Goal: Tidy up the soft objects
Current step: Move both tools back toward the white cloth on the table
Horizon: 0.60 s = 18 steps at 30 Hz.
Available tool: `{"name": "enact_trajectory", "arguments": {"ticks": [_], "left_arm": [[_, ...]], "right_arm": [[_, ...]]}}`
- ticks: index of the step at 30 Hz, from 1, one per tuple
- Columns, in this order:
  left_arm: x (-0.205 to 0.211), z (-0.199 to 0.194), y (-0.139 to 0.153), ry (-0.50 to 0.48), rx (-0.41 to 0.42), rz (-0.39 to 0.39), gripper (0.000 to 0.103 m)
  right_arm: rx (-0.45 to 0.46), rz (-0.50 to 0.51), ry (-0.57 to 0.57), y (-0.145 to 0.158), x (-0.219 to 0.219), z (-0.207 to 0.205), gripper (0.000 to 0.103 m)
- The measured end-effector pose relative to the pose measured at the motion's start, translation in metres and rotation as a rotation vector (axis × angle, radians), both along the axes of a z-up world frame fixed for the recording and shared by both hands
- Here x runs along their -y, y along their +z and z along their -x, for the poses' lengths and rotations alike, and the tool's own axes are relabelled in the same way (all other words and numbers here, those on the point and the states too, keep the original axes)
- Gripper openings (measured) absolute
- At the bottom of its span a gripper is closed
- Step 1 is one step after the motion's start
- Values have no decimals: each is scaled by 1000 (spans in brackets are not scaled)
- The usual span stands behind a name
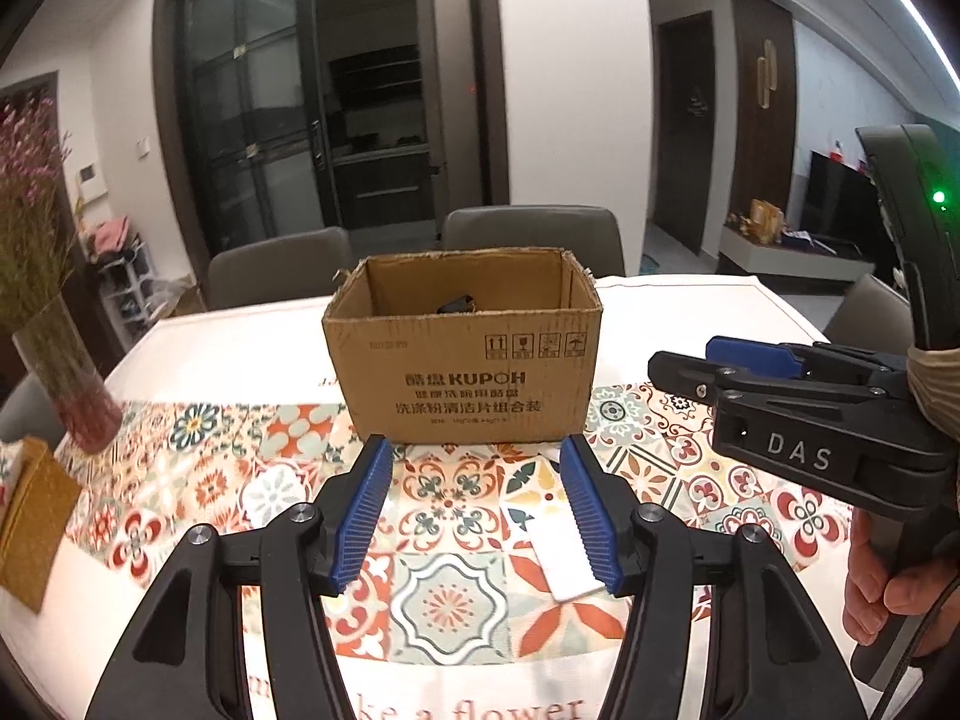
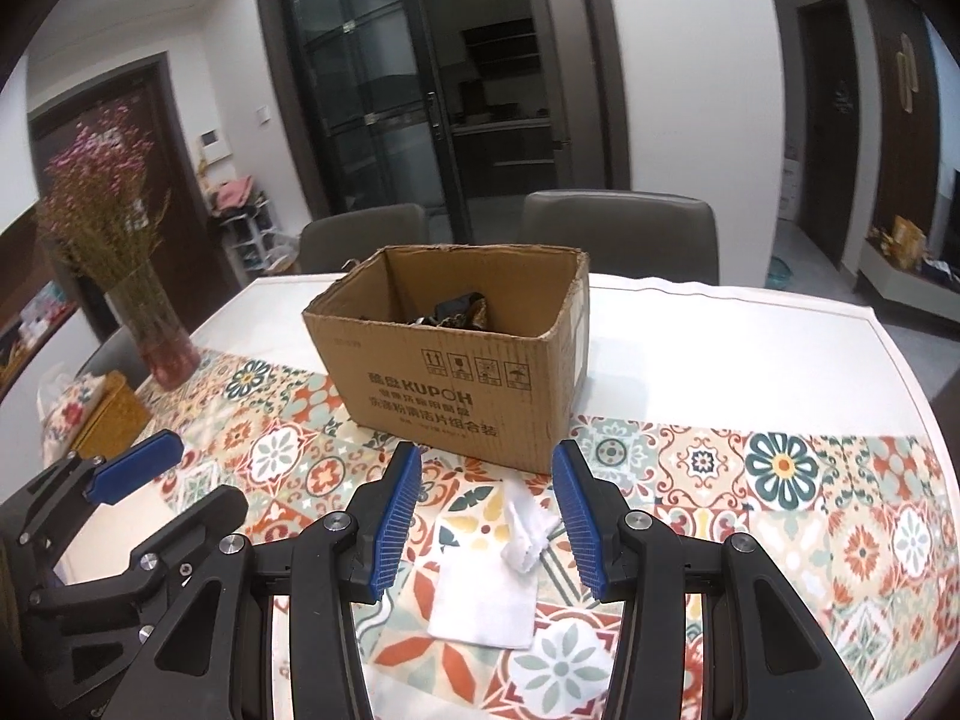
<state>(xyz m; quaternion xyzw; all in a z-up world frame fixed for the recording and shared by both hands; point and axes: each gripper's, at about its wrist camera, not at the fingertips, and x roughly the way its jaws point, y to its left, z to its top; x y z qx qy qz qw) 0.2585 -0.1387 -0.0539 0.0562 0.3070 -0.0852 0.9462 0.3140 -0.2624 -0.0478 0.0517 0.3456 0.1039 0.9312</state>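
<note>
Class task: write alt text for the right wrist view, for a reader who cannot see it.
An open right gripper hovers over a white cloth lying on a patterned tablecloth. Behind it stands an open KUPOH cardboard box with dark items inside. The left gripper enters at the left, near a vase of pink flowers.
</note>
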Motion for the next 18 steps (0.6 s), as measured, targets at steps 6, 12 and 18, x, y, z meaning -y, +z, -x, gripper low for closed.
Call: {"name": "enact_trajectory", "arguments": {"ticks": [6,12,18], "left_arm": [[17,8,-7,76,-6,19,65],[30,13,-20,146,-21,40,67],[43,15,-42,199,-41,50,67]], "right_arm": [[2,11,86,-1,10,-5,47],[-3,7,159,-10,21,-10,47],[-34,10,231,-31,28,-18,47]]}}
